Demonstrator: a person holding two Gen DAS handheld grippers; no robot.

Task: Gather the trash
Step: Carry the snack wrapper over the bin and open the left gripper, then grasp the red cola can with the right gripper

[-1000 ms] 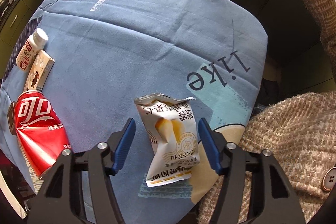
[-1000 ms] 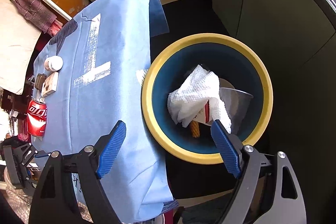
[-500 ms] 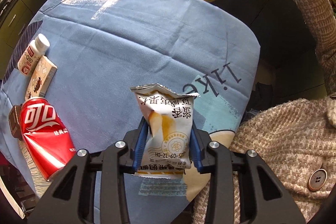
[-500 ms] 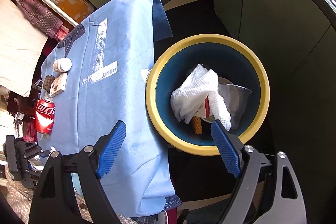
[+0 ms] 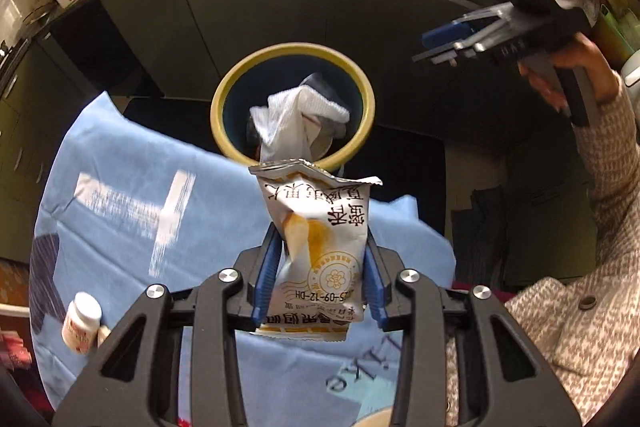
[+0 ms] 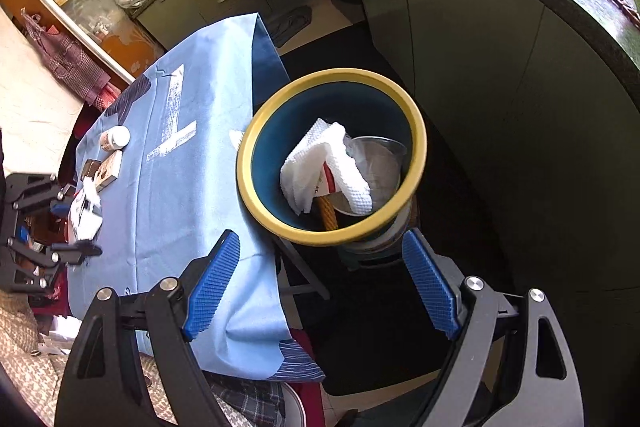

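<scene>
Wrapper [image 5: 320, 247] sits clamped between the blue pads of our left gripper [image 5: 318, 275], lifted off the blue tablecloth [image 5: 132, 227] and short of the yellow-rimmed bin [image 5: 292, 107], which stands just past the cloth's far edge. Our right gripper [image 6: 320, 283] hangs empty, jaws wide apart, above that same bin [image 6: 332, 155]. We should carry the wrapper fully over the rim before letting go (it is light and may flutter), release low above the white paper towel [image 6: 328, 163] inside, and keep the right gripper off to the side of the bin
</scene>
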